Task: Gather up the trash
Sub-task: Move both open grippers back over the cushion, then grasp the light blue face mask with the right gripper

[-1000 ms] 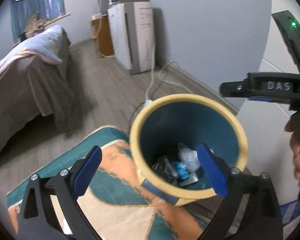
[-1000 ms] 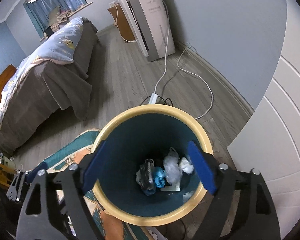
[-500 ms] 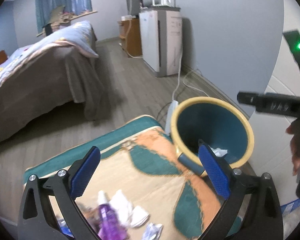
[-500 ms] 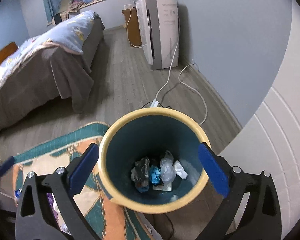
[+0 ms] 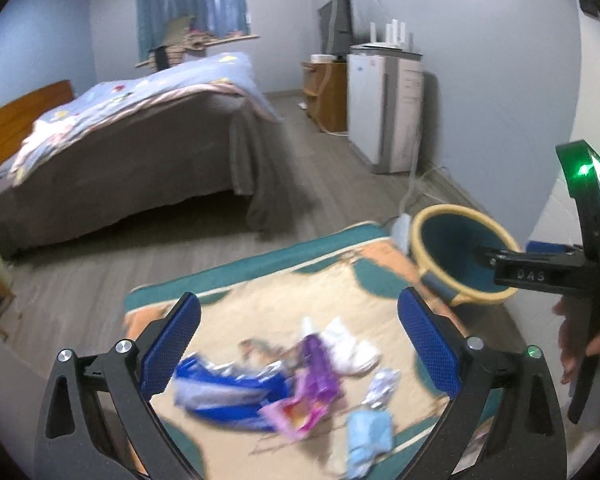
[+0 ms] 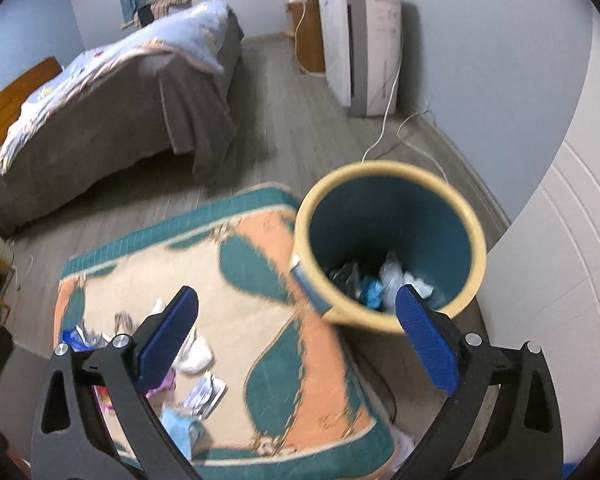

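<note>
My left gripper is open and empty above a heap of trash on the rug: a blue foil bag, a purple bottle, white tissues, a pink wrapper and a light blue piece. The yellow-rimmed teal bin stands at the rug's right corner. My right gripper is open and empty, left of the bin, which holds several pieces of trash. The heap also shows in the right wrist view.
A bed stands at the back left. A white appliance and wooden cabinet stand along the right wall, with cables on the floor behind the bin. A white wall panel is at the right.
Both grippers have pulled back and swung left from over the bin. The trash heap on the rug has come into view under the left gripper. Both stay open.
</note>
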A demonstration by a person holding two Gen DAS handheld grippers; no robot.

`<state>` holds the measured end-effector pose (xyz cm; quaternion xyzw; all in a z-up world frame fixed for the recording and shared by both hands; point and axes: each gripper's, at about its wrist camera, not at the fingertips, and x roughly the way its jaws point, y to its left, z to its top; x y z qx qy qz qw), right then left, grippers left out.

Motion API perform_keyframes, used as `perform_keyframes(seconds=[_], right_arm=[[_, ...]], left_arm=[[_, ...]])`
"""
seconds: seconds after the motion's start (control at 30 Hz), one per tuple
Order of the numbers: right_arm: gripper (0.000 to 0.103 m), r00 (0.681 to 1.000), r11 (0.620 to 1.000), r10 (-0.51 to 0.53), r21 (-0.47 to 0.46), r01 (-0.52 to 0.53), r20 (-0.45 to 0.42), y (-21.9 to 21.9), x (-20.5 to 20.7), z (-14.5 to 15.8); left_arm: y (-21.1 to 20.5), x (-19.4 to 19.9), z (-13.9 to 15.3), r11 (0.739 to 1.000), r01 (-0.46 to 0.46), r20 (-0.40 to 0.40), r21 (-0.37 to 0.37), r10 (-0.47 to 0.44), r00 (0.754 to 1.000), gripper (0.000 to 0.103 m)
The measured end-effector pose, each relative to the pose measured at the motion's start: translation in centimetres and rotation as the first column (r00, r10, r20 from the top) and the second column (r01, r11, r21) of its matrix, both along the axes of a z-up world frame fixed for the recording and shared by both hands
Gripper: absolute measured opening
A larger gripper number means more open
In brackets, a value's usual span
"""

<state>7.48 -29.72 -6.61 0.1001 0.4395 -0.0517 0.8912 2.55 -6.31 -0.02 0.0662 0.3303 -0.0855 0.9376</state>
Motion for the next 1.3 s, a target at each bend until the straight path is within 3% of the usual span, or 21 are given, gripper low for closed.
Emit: perform_keyframes(seconds=[0.1, 0.2, 0.3, 0.53, 0.7, 0.8, 0.9, 1.03, 1.07, 1.3], right_arm=[[0.097, 0.998, 0.999, 0.034, 0.026, -0.033, -0.045, 2.0, -0.8, -2.0], [0.097, 0.991, 0.996, 0.090, -0.010, -0.091, -0.097, 4.5, -1.3, -3.8], [0.097, 0.980, 0.989, 0.132, -0.049, -0.140, -0.148, 6.8, -1.9, -5.6], [0.094, 0.948, 0.974, 0.215, -0.023, -0.227, -0.233, 10.3, -2.9, -8.0], [0.068, 0.908, 0.960, 0.273, 0.030, -0.278, -0.317, 12.7, -3.4, -10.4], [0.054, 0.868, 0.940, 0.336, 0.066, -0.335, -0.366, 14.2, -3.5, -11.8], [0.024, 0.849, 0.929, 0.361, 0.067, -0.364, -0.385, 14.8, -3.6, -12.1], [0.015, 0.859, 0.922, 0.377, 0.055, -0.382, -0.348, 14.8, -3.6, -10.1], [0.008, 0.862, 0.921, 0.381, 0.051, -0.387, -0.334, 14.7, -3.5, -9.3], [0.008, 0.881, 0.910, 0.394, -0.023, -0.414, -0.263, 12.6, -0.8, -3.6]], left_arm=[[2.3, -0.8, -0.7, 0.999, -0.052, -0.004, -0.011, 0.052, 0.999, 0.098], [4.2, -1.1, -1.6, 0.994, -0.107, -0.019, -0.014, 0.107, 0.994, 0.098], [5.6, -1.4, -2.1, 0.991, -0.133, -0.027, 0.003, 0.133, 0.991, 0.098], [7.7, -1.3, -2.5, 0.987, -0.159, -0.045, 0.004, 0.159, 0.986, 0.098], [7.9, -1.1, -2.6, 0.989, -0.150, -0.050, -0.007, 0.150, 0.987, 0.098], [8.0, -1.0, -2.9, 0.990, -0.144, -0.058, 0.001, 0.143, 0.988, 0.098], [8.1, -0.9, -3.2, 0.990, -0.140, -0.064, 0.014, 0.140, 0.988, 0.098], [8.2, -0.5, -3.4, 0.989, -0.144, -0.078, 0.014, 0.145, 0.986, 0.098], [8.2, -0.3, -3.5, 0.989, -0.144, -0.081, 0.015, 0.145, 0.986, 0.098], [8.4, 0.9, -4.2, 0.987, -0.159, -0.097, 0.033, 0.162, 0.982, 0.098]])
